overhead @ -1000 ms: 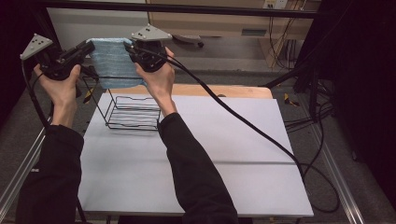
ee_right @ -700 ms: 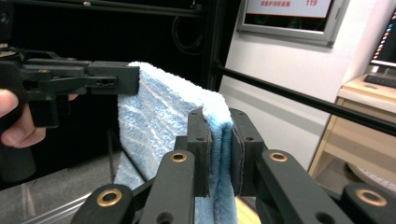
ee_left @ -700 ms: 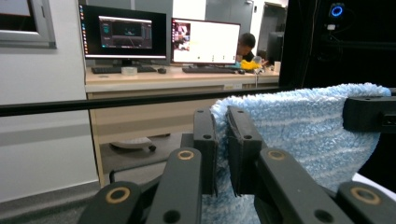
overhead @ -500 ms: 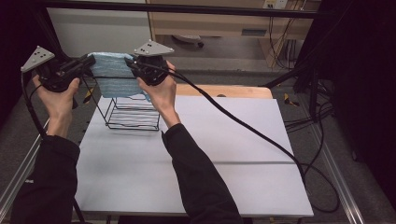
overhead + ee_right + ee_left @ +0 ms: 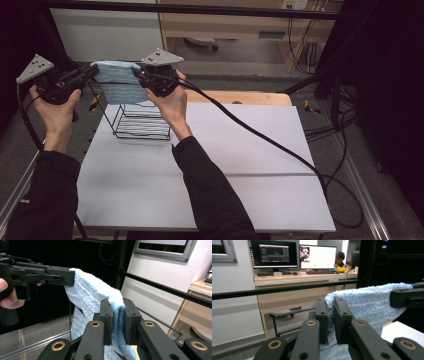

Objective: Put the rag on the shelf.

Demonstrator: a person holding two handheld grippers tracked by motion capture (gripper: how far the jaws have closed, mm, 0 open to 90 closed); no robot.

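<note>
Holding a blue towel between two grippers

Hanging in the air above the wire basket [image 5: 142, 120], the blue towel [image 5: 117, 82] is stretched between both tools. The left gripper [image 5: 330, 320] pinches one top corner, its jaws nearly closed on the cloth; the right gripper [image 5: 117, 321] clamps the other corner likewise. Below lies the white table [image 5: 210, 185].

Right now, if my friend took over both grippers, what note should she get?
Left gripper: shut on one top corner of the blue towel.
Right gripper: shut on the other top corner.
The towel hangs spread between them, above the wire basket at the back left of the white table.
Done: towel lifted and held up.
Left, probably: lower it into the basket, then open the jaws.
</note>
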